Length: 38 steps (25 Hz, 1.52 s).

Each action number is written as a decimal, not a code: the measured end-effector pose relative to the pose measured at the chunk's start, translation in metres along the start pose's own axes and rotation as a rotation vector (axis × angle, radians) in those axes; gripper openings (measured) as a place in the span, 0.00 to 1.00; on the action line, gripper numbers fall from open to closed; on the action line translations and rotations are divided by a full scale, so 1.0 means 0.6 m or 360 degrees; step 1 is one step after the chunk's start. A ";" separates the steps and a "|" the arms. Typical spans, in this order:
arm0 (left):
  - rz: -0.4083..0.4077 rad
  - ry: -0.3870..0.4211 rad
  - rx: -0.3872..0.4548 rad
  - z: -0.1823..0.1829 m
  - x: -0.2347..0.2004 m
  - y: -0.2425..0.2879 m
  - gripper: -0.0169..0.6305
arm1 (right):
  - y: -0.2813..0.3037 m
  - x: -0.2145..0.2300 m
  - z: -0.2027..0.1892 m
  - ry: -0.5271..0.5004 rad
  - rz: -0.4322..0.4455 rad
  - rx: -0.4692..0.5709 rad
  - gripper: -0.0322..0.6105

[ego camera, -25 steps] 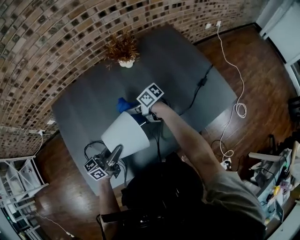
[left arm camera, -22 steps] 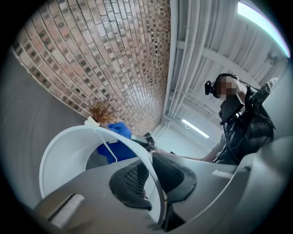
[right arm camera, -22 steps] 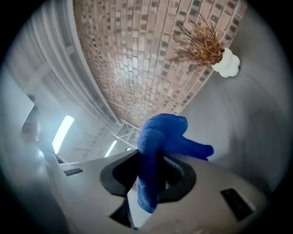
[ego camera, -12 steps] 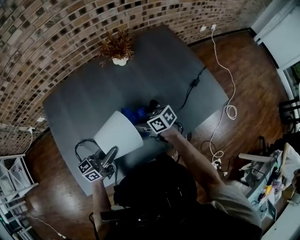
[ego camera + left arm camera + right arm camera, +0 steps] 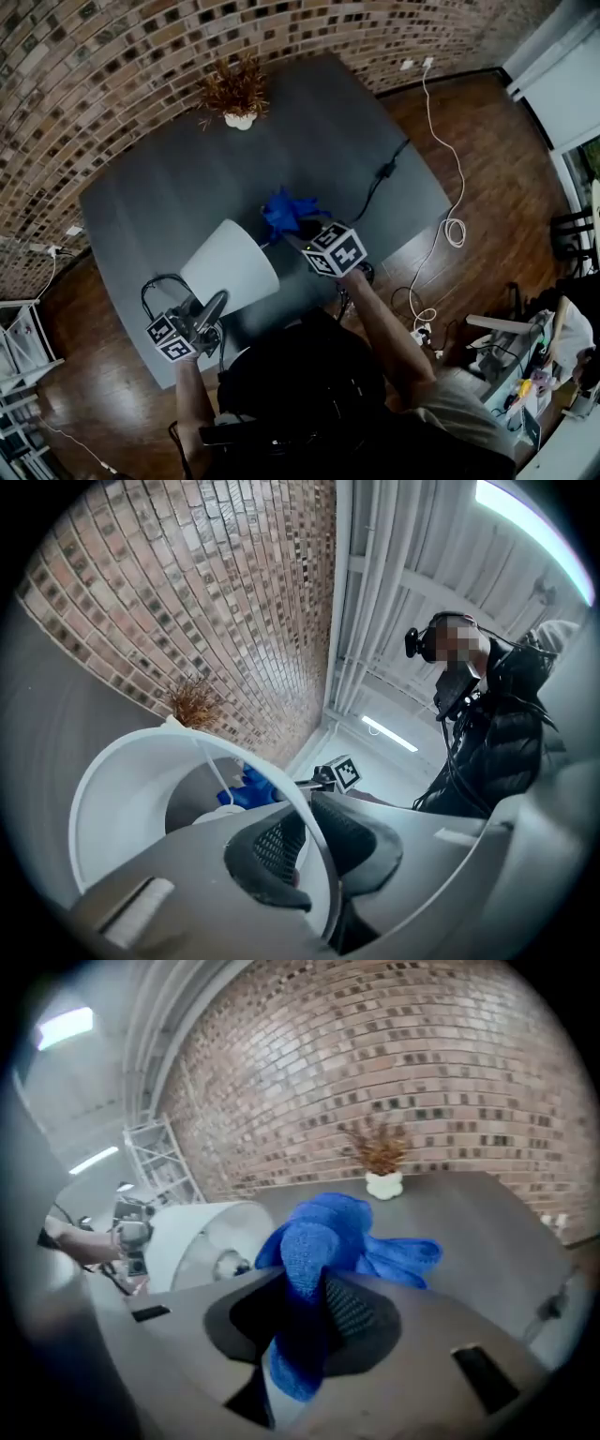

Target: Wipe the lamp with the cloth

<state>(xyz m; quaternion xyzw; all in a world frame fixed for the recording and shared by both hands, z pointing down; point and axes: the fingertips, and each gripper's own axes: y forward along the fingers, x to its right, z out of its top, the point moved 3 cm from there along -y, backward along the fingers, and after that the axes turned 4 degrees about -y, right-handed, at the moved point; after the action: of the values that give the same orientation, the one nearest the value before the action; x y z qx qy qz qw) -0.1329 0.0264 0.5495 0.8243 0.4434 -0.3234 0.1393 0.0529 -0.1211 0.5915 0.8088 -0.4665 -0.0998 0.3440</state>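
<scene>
The white lamp (image 5: 230,265) lay tilted on the dark grey counter (image 5: 169,197), near its front edge, with the wide open end of its shade (image 5: 141,789) turned toward the person and the narrow end toward the brick wall (image 5: 94,56). The left claw (image 5: 216,302) was clenched on the rim of this wide end: in the left gripper view the thin white rim passed between the two black pads (image 5: 267,855), one pad inside the shade and one outside, and the wire frame and the socket were visible deeper inside. The right claw (image 5: 302,234) was grasping the blue cloth (image 5: 286,211). In the right gripper view the cloth (image 5: 323,1232) was pinched between the jaws, one part bulged out above them, two ends spread forward over the counter and a short end hung below. The cloth was just beside the narrow end of the shade, on the side away from the left claw; if it touched the shade, I could not tell. A potted dry plant (image 5: 234,94) stood at the far edge of the counter, close to the wall, well apart from the lamp. A black cable (image 5: 384,173) lay on the right part of the counter
</scene>
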 end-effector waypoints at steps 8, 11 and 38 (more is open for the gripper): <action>0.0017 0.0005 0.0011 -0.005 0.003 0.006 0.06 | 0.003 0.118 -0.064 -0.0153 -0.0346 -0.0261 0.20; 0.0019 0.0014 0.0003 -0.003 0.002 0.007 0.06 | -0.062 0.206 -0.071 -0.0120 -0.0668 -0.0353 0.20; 0.0011 0.0267 -0.0201 -0.033 0.020 0.005 0.05 | 0.096 -0.078 0.034 0.0160 0.0643 -0.0232 0.20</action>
<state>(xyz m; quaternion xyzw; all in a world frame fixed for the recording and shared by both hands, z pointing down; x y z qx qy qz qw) -0.1177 0.0429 0.5562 0.8396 0.4701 -0.2240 0.1546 -0.0220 -0.1110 0.6061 0.6758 -0.5929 -0.0220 0.4374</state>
